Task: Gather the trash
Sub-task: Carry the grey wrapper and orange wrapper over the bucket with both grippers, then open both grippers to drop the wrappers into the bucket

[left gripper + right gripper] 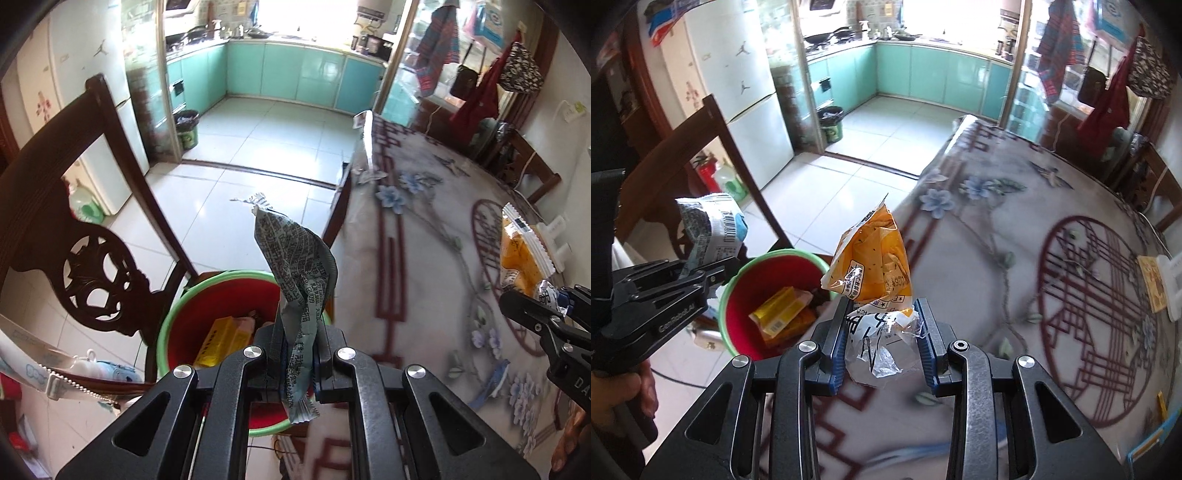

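My left gripper (297, 332) is shut on a grey printed wrapper (299, 273) and holds it above the red bucket with a green rim (173, 314) beside the table; the wrapper also shows in the right wrist view (713, 225). The bucket (738, 280) holds yellow packets (777, 314). My right gripper (882, 317) is shut on an orange and clear snack bag (875, 273), held over the table's left edge near the bucket. That bag also shows at the right of the left wrist view (521, 254).
The floral tablecloth table (1015, 236) fills the right side. A dark carved wooden chair (92, 266) stands left of the bucket. A white box (1172, 288) and a yellow card (1152, 286) lie on the table's right. A black bin (186, 129) stands by the kitchen door.
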### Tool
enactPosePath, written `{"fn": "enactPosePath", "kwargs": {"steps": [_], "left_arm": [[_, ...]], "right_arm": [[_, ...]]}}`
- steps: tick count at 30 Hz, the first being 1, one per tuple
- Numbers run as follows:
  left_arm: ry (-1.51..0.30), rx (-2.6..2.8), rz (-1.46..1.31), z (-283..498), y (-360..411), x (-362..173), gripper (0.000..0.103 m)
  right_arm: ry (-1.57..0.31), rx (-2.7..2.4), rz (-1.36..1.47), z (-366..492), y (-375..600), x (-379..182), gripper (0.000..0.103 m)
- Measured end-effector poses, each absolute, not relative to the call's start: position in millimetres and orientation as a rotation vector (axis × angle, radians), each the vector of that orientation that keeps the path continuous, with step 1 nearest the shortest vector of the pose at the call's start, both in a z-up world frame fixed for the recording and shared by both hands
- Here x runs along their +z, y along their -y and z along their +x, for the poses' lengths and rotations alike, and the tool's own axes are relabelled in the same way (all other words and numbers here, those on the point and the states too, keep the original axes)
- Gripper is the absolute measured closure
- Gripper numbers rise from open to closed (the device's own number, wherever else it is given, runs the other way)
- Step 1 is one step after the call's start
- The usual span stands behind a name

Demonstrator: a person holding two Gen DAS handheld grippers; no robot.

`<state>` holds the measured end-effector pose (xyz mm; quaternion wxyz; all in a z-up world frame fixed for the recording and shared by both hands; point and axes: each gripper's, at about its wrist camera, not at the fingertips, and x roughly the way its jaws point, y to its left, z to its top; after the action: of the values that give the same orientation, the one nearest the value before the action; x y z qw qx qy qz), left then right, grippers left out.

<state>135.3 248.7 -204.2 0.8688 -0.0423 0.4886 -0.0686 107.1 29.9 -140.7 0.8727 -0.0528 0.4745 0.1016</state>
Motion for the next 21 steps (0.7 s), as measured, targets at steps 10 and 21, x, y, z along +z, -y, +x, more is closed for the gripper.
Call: {"fn": "enactPosePath", "kwargs": {"steps": [10, 21], "left_arm": [[-1.112, -0.116, -0.091, 151, -284, -237, 0.096], [-1.178, -0.113, -0.098, 162, -303, -264, 0.096]], "right_arm": [[-1.050, 0.278, -0.125, 117, -72, -161, 0.072], [-1.103, 0.317, -0.131, 123, -97, -176, 0.071]]}}
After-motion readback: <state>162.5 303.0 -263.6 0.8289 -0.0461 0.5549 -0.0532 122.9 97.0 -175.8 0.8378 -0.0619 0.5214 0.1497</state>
